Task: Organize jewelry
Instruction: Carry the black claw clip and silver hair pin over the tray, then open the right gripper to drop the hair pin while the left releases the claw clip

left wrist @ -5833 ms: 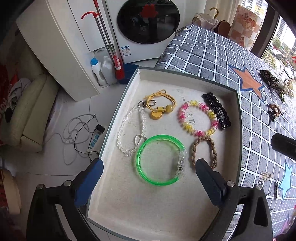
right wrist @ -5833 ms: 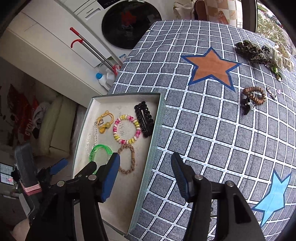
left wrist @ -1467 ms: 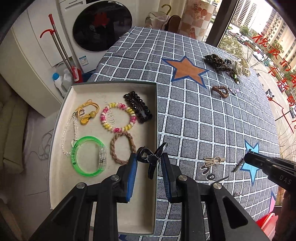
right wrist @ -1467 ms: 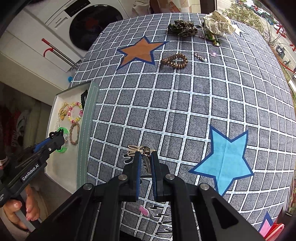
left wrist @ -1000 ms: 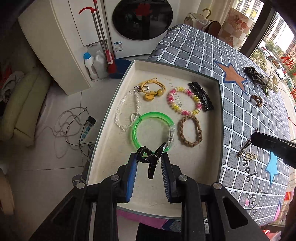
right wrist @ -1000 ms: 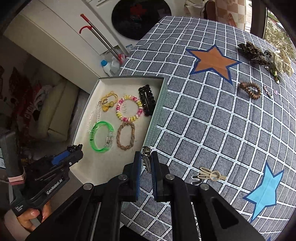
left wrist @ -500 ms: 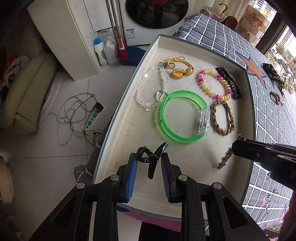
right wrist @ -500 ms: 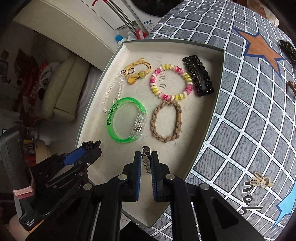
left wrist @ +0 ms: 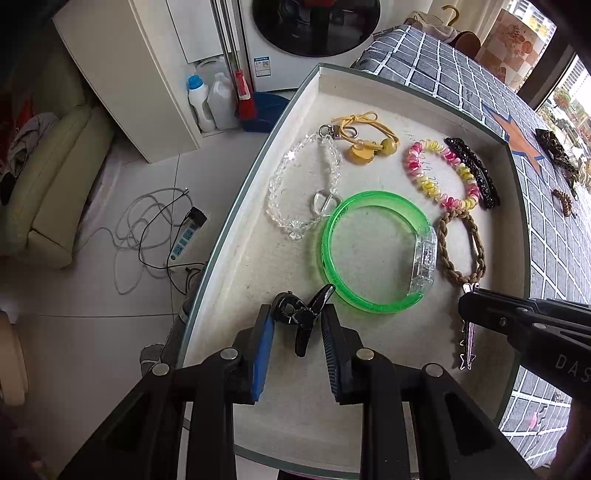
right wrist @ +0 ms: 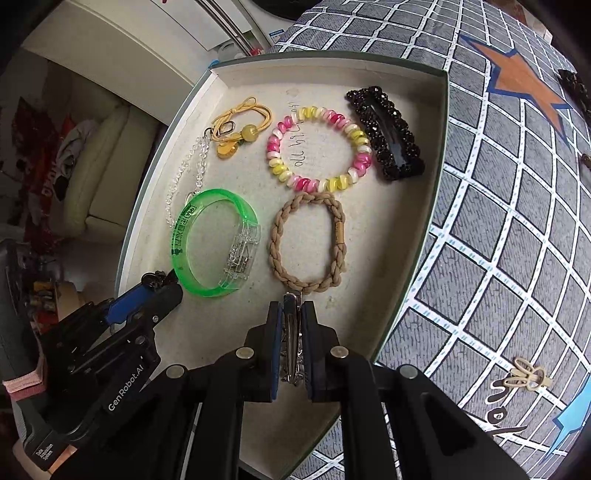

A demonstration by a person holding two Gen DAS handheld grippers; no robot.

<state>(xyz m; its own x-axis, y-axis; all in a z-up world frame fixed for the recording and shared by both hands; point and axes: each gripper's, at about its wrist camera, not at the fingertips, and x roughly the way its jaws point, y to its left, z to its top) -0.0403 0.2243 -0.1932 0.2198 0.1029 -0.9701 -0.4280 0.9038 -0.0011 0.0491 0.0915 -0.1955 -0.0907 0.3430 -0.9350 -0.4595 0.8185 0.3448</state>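
Observation:
A shallow beige tray [left wrist: 369, 424] [right wrist: 417, 229] holds a green bangle [left wrist: 373, 251] [right wrist: 214, 240], a braided tan band [left wrist: 461, 247] [right wrist: 308, 242], a pink-yellow coil bracelet [right wrist: 319, 147], a black beaded clip [right wrist: 386, 131], a clear bead bracelet [left wrist: 303, 184] and a yellow cord charm [left wrist: 364, 138]. My left gripper [left wrist: 297, 343] [right wrist: 162, 284] is shut on a small black claw clip [left wrist: 301, 314], low over the tray's near-left part beside the bangle. My right gripper [right wrist: 291, 332] [left wrist: 467, 295] is shut on a thin silver hair clip [right wrist: 291, 339] [left wrist: 467, 339] just below the braided band.
The tray lies at the edge of a table under a grey checked cloth [right wrist: 498, 229] with star patches. A beige hair clip [right wrist: 528, 374] lies on the cloth at the right. Beyond the table edge are a washing machine [left wrist: 314, 29], bottles [left wrist: 207, 103], a floor cable [left wrist: 147, 229].
Both grippers have sunk closer to the tray floor with their clips still held. The right gripper has come in over the tray, next to the braided band.

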